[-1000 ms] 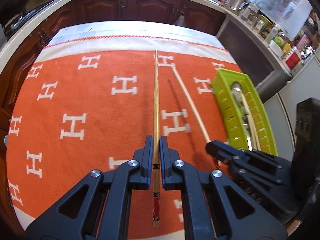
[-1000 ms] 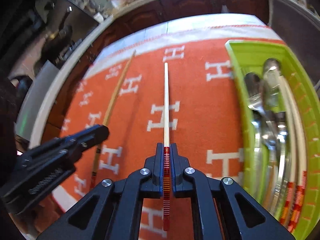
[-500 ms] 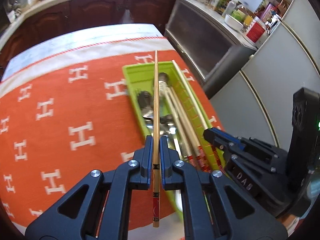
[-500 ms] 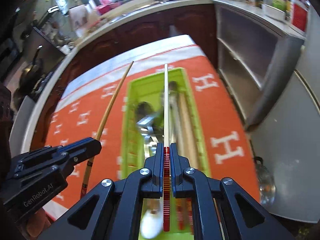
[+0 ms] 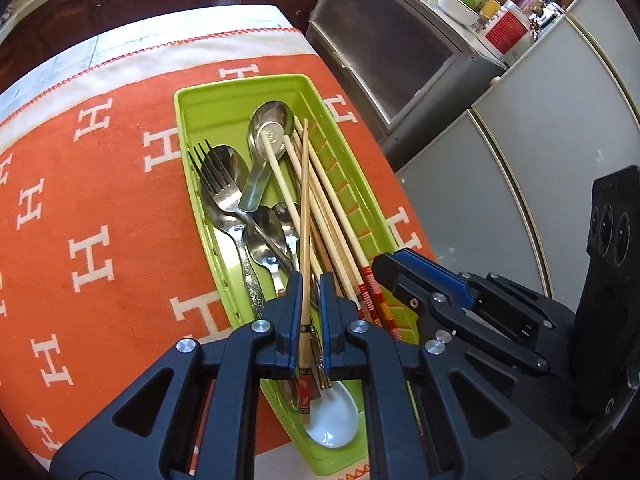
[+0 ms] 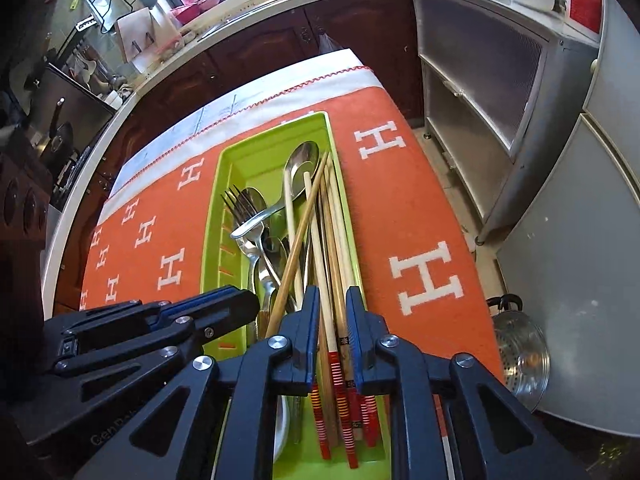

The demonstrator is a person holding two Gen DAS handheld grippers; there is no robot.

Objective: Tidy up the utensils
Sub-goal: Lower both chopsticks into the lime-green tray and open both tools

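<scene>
My left gripper [image 5: 310,292] and right gripper [image 6: 333,312] are both spread open over the green tray [image 5: 192,98]. The brown chopstick [image 5: 305,216] lies loose between my left jaws, tip toward 12 o'clock. It's light, stiff and slippery; best gripped near the decorated end.

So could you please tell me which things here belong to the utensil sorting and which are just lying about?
Part of the job:
- lime green plastic tray
- brown bamboo chopstick between the left gripper jaws
- pale chopsticks with red striped ends
- steel fork
- steel spoons
- right gripper

Just lying about:
- orange H-patterned cloth
- perforated steel pot
- grey cabinets
</scene>
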